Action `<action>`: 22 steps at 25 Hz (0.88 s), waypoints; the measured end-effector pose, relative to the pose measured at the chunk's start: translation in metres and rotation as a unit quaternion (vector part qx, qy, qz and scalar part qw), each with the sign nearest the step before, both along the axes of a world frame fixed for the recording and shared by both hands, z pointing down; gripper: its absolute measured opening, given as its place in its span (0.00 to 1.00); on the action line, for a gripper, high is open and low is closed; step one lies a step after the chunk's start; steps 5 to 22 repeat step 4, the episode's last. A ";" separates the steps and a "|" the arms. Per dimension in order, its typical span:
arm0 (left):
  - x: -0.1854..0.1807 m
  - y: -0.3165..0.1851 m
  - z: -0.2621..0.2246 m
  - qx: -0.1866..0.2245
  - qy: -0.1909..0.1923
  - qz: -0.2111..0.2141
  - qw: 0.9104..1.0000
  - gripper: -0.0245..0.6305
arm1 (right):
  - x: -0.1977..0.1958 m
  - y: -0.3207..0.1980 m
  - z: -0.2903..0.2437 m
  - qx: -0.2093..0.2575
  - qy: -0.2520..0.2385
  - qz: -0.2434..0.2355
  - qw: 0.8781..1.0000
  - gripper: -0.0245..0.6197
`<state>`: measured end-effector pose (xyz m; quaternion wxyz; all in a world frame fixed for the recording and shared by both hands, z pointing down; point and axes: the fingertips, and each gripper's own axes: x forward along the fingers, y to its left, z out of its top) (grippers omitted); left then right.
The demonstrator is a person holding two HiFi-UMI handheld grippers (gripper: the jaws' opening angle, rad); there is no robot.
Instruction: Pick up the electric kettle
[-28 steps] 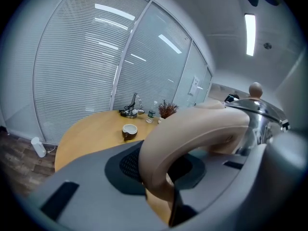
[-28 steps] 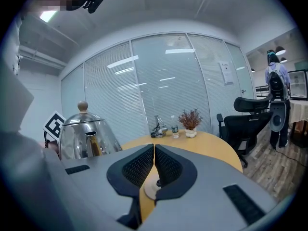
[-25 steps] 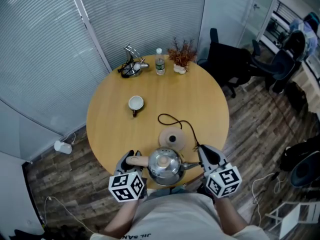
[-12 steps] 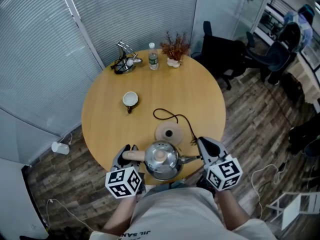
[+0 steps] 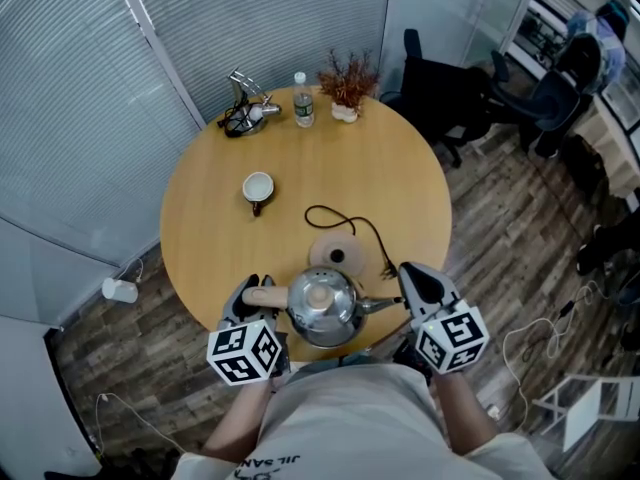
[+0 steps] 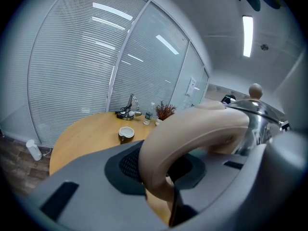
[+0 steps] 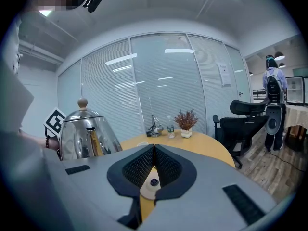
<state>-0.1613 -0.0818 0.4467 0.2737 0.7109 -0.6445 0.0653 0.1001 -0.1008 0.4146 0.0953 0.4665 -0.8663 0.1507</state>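
The steel electric kettle [image 5: 322, 308] with a wooden lid knob is off its round base [image 5: 338, 256], over the table's near edge; whether it rests on the table I cannot tell. My left gripper [image 5: 250, 296] is shut on the kettle's beige handle [image 6: 192, 138], which curves across both pads in the left gripper view. The kettle body [image 6: 255, 124] shows to the right of it. My right gripper [image 5: 413, 280] is shut with nothing in it, just right of the spout. In the right gripper view the kettle [image 7: 86, 131] stands left of the right gripper [image 7: 154, 165].
On the round wooden table [image 5: 400, 188] lie the base's black cord [image 5: 345, 223], a white cup [image 5: 258, 186], a water bottle [image 5: 303, 114], a dried plant [image 5: 346, 83] and a metal stand [image 5: 243, 108]. Black office chairs [image 5: 440, 78] stand beyond the table's right side.
The head view has shifted slightly. Kettle and both grippers keep their places relative to the table; the left grip on the handle is unchanged.
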 end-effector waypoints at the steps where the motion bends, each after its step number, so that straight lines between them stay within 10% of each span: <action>1: 0.000 0.000 0.000 0.000 0.000 0.000 1.000 0.18 | 0.000 0.000 0.000 0.000 0.000 0.000 1.000 0.09; 22: 0.001 -0.001 0.002 0.000 -0.001 0.001 1.000 0.18 | 0.000 -0.001 0.001 -0.001 0.002 -0.001 1.000 0.09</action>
